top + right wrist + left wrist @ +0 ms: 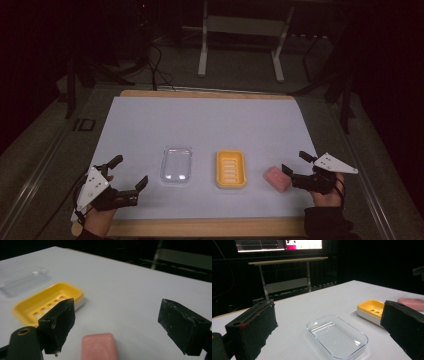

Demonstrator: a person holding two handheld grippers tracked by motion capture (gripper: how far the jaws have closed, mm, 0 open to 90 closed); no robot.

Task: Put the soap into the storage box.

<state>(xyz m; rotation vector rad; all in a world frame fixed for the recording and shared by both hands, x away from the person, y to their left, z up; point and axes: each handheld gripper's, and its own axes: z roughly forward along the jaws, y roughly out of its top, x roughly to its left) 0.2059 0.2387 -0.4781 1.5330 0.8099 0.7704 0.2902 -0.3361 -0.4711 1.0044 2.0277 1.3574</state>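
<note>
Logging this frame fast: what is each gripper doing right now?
Left gripper: open, holding nothing, near the clear plastic lid.
Right gripper: open, holding nothing, jaws either side of the pink bar of soap, not gripping it.

Pink soap bar (277, 179) flat beside yellow slotted soap dish (231, 169), clear lid (176, 164) alongside.

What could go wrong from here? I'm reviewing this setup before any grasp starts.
The pink soap lies between the open right gripper jaws near the table's right side; a clumsy pinch might push it off. The clear lid is hard to see, so the open left gripper could misjudge its rim.
</note>
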